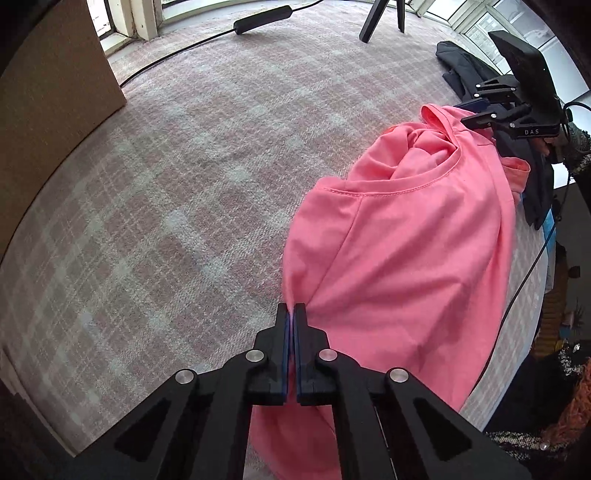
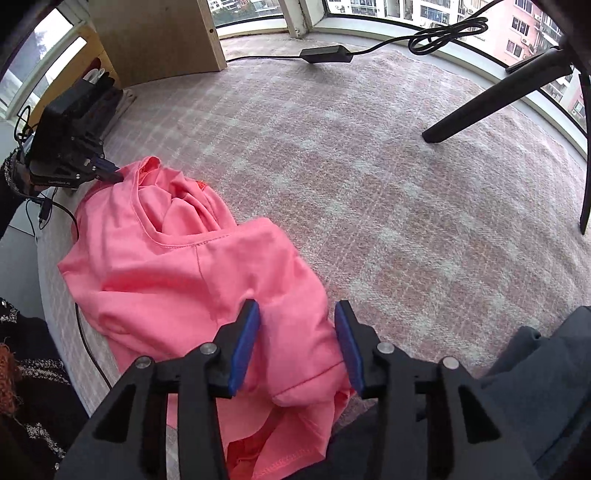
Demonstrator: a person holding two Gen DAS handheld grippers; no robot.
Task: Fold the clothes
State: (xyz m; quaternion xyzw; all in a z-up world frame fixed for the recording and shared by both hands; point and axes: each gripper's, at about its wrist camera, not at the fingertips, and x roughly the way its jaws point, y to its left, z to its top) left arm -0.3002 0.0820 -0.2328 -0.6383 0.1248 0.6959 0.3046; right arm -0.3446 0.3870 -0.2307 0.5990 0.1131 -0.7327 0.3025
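- Item: a coral-pink cotton-knit T-shirt (image 1: 406, 236), crumpled in a loose heap at the near edge of the surface. The ribbed neckline faces up; the hem side hangs toward the operator in the right wrist view.
- Handling, judged: light, limp, no stiffness. It will drape and bunch under its own weight. Not slippery and not fragile. A pinch holds it, but layers may come up together.
- Left hand-held gripper (image 1: 294, 310): jaws pressed together on a fold of the pink fabric at the garment's side edge.
- Right hand-held gripper (image 2: 297, 314): jaws wide apart, straddling a raised ridge of the shirt near the hem, pinching nothing.
- Grip points, judged: seams and edges (shoulder, hem corner) are best, as they give a single layer and let the shirt be spread flat.
- Surface: a pink-and-grey checked woven blanket (image 1: 166, 206), apparently over a bed or wide platform; which cannot be told. Textured, so dragged cloth will meet some friction.
- Room: windows along the far side, a black power adapter with cable (image 2: 327, 54), a black chair leg (image 2: 491, 99), a light wooden cabinet panel (image 2: 155, 33), and dark clothing (image 1: 461, 70) lying beyond the shirt.
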